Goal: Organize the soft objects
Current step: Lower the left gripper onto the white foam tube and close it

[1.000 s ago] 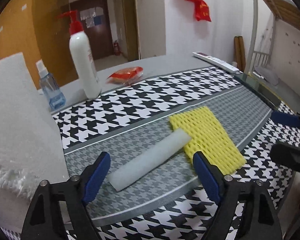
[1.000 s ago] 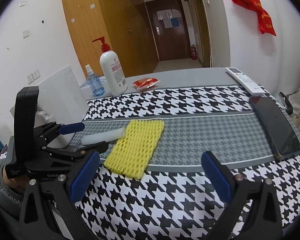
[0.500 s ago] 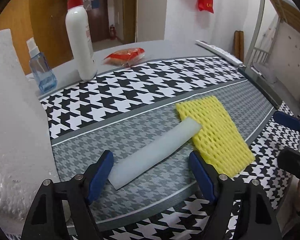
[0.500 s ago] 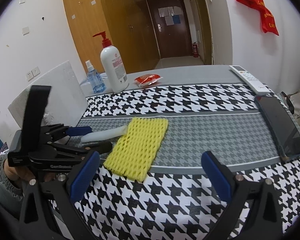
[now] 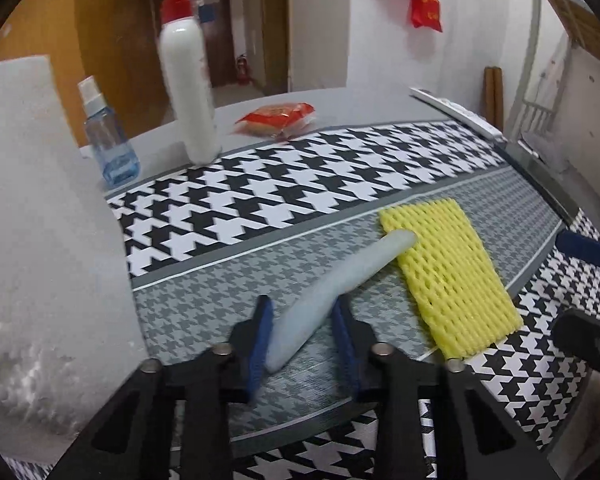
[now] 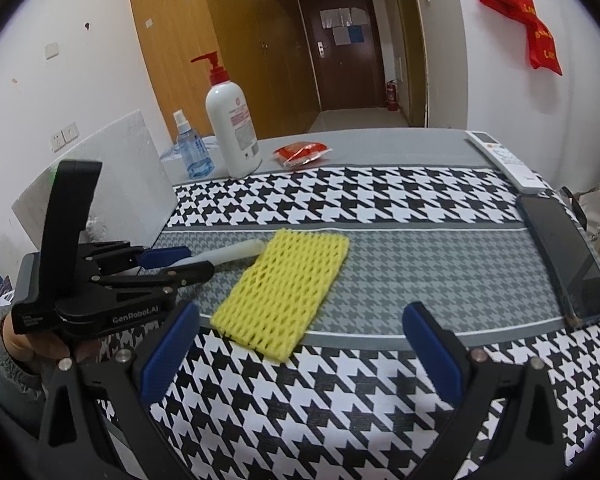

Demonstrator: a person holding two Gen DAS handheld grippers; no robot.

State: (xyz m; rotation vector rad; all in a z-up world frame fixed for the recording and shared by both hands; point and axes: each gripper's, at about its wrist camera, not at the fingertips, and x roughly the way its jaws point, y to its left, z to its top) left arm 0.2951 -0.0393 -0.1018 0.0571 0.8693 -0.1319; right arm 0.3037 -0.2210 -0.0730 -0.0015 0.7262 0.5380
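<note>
White foam stick: lower centre of left wrist view, on grey houndstooth band of tablecloth, far tip overlapping edge of yellow foam net. Left gripper: blue pads closing on stick's near end, stick between them, pads touching its sides. Right gripper: fingers spread wide, nothing between, above black-and-white cloth at bottom of right wrist view. Upper left: pump bottle, blue spray bottle, white foam block. Centre top: red packet. Right edge: remote, phone.

Two bottles, two foam pieces.
</note>
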